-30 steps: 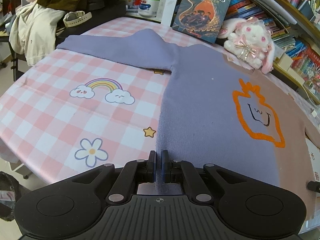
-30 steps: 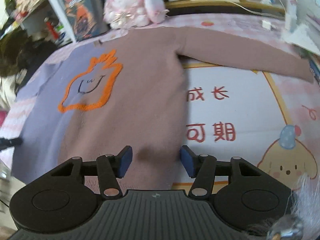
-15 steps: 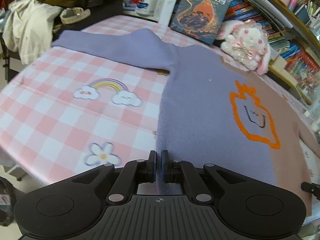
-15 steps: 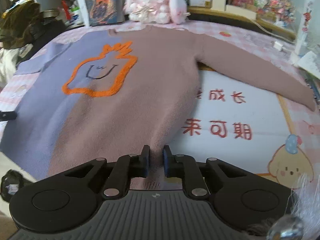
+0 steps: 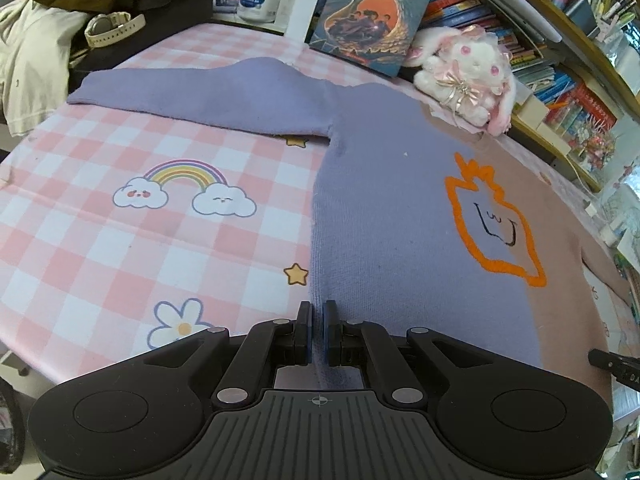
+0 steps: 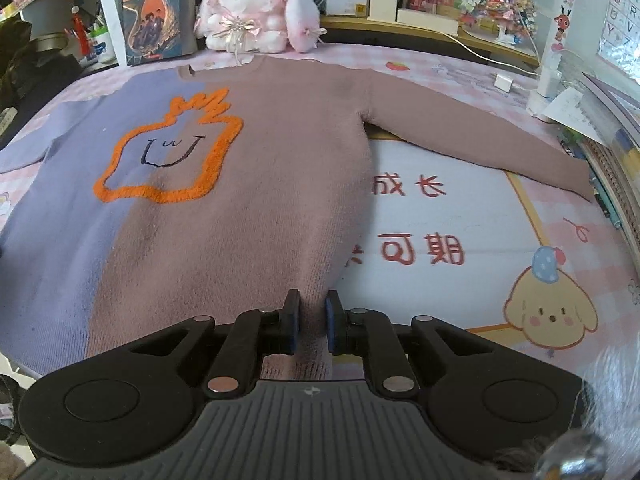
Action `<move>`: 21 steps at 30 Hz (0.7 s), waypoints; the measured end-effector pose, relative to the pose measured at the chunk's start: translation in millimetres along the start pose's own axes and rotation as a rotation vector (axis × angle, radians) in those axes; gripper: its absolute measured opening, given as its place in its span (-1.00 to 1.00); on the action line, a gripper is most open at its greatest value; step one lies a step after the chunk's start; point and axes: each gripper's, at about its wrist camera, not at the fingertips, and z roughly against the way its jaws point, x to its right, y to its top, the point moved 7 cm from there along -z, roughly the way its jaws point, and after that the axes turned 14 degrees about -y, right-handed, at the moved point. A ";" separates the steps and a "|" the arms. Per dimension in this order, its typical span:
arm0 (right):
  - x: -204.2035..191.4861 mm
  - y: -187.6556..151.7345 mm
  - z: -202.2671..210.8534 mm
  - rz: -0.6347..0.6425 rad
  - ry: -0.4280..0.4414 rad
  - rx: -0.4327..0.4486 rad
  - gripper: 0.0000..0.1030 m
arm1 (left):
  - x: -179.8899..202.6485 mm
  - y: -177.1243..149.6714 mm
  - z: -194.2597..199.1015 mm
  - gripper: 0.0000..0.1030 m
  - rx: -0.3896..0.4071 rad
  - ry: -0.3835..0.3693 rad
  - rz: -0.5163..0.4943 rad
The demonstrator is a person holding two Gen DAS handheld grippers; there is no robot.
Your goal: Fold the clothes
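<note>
The table (image 5: 80, 208), under its pink checked cloth, carried the sweater (image 6: 248, 208) spread flat and face up, lilac half on the left, brown half on the right, both sleeves stretched outward, collar toward the plush rabbit (image 6: 248, 8) and the book (image 5: 372, 12) at the far edge. It lay much as it had a second before; nothing was folded yet.

The change was at the hem. A second earlier the right gripper (image 6: 311, 320) had stood with its jaws wide apart over the brown corner; half a second ago they were nearly together, and now they were pinched on a ridge of the brown hem bunched between the pads. The left gripper (image 5: 318, 330) had been closed on the lilac hem corner throughout and stayed so, a thin fold of knit rising between its fingers.

So both bottom corners were now held, one in each hand. The grasping step looked finished, and I judged the likely next move to be lifting the hem and carrying it up toward the collar. The right hold looked thicker and less even, so that corner might slip first.
</note>
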 end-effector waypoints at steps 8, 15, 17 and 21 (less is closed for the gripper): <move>-6.8 4.1 -1.6 0.003 -0.007 0.003 -0.77 | -5.2 -2.8 3.6 -0.93 -0.002 0.001 0.013; -11.0 3.9 -0.4 0.021 0.011 0.000 -0.77 | -6.3 -3.1 4.8 -0.93 0.006 0.009 0.017; -9.0 3.6 0.0 0.021 0.013 -0.001 -0.77 | -4.7 -3.6 3.5 -0.93 0.010 0.014 0.016; -6.4 0.9 1.1 0.018 0.012 -0.001 -0.77 | -3.1 -5.3 2.7 -0.93 0.019 0.017 0.022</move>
